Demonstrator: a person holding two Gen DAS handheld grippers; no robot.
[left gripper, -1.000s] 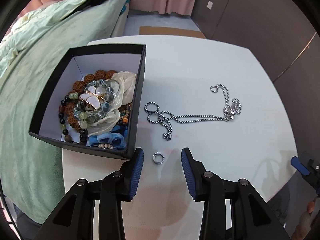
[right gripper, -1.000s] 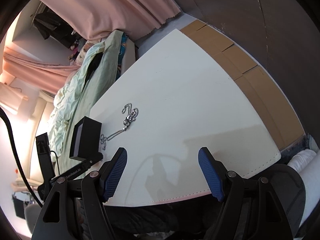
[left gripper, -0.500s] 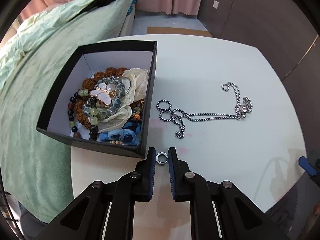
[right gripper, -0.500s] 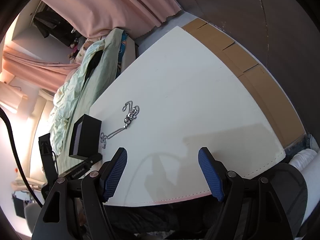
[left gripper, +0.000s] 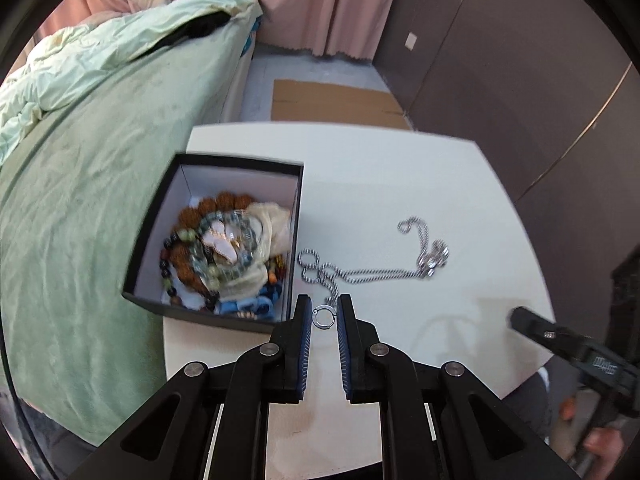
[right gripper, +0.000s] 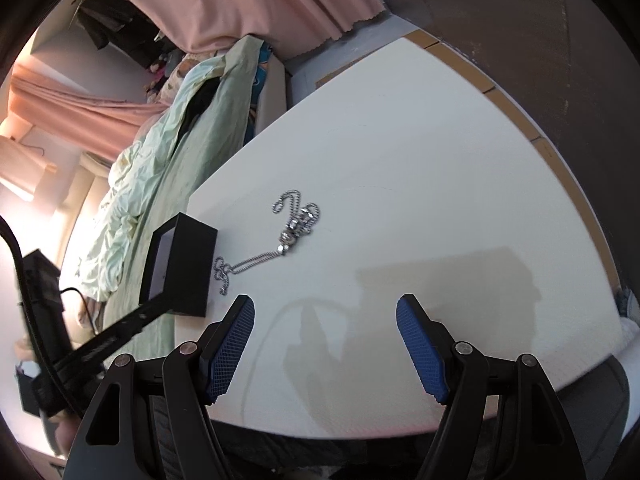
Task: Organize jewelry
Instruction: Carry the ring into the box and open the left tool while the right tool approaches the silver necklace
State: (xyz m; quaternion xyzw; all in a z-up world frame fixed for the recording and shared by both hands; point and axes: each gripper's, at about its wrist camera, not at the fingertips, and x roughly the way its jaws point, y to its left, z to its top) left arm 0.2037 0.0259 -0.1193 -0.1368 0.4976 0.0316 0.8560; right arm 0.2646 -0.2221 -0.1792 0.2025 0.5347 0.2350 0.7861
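Left gripper (left gripper: 323,317) now clenched on small silver ring (left gripper: 323,317), raised off desk (left gripper: 400,184) since half second ago; view blurred by motion. Ring hangs just beside black box (left gripper: 224,160) of beads, likely next stop. Silver necklace (left gripper: 384,272) not yet stowed, lying on desk. Right gripper (right gripper: 325,344) released, idle above desk edge. White desk, green bed (left gripper: 80,200) alongside, pink curtains (left gripper: 320,4).

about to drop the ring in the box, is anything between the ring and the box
Only the box's near wall. The left gripper holds the ring just right of that corner, so it must clear the rim. The necklace lies off the path.
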